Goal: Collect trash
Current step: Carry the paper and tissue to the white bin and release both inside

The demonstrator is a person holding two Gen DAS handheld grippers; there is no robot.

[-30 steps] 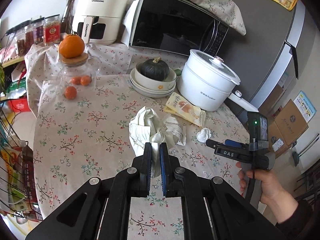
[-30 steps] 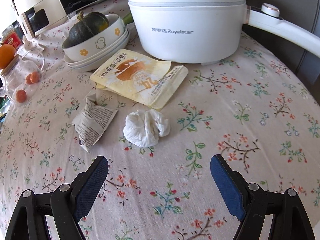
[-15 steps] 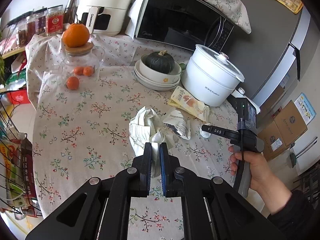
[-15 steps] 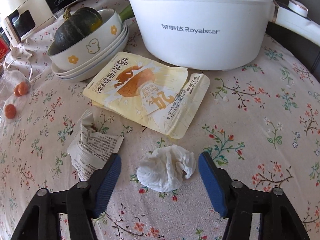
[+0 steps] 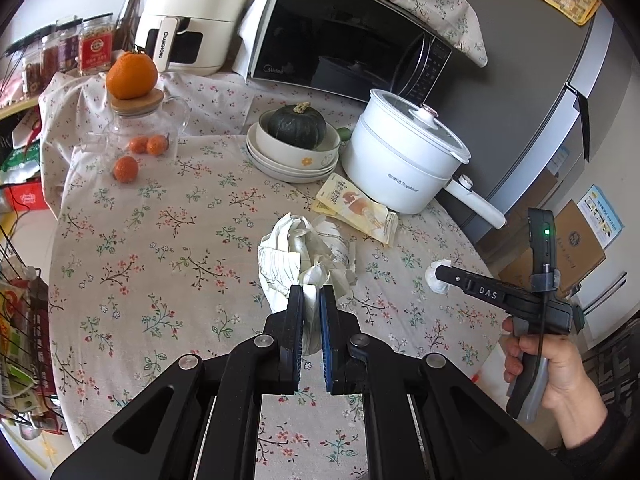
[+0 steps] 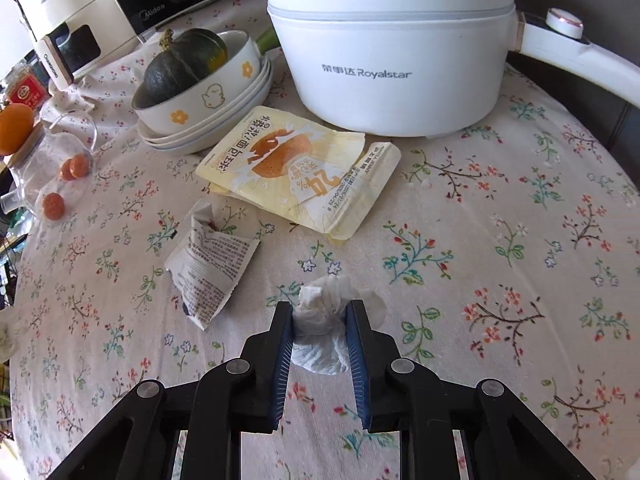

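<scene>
step: the right gripper (image 6: 320, 320) is pinching the crumpled tissue (image 6: 328, 320) on the floral tablecloth (image 6: 500, 240), so I'd say we're mid-grab on trash piece number 2.

right jaws: sitting narrow, both blue pads pressing into the tissue from either side, tissue bulging out front and below.

left gripper (image 5: 311, 304): jaws nearly together, gripping the edge of a white plastic bag (image 5: 288, 256) that's slumping on the table.

next move: probably lifting the tissue and carrying it over to the bag mouth, which looks barely open, so that's the tricky bit.

leftovers: a torn printed wrapper (image 6: 210, 264) and a yellow snack pouch (image 6: 300, 176) are lying just beyond the tissue, near the white pot (image 6: 392, 48).
</scene>
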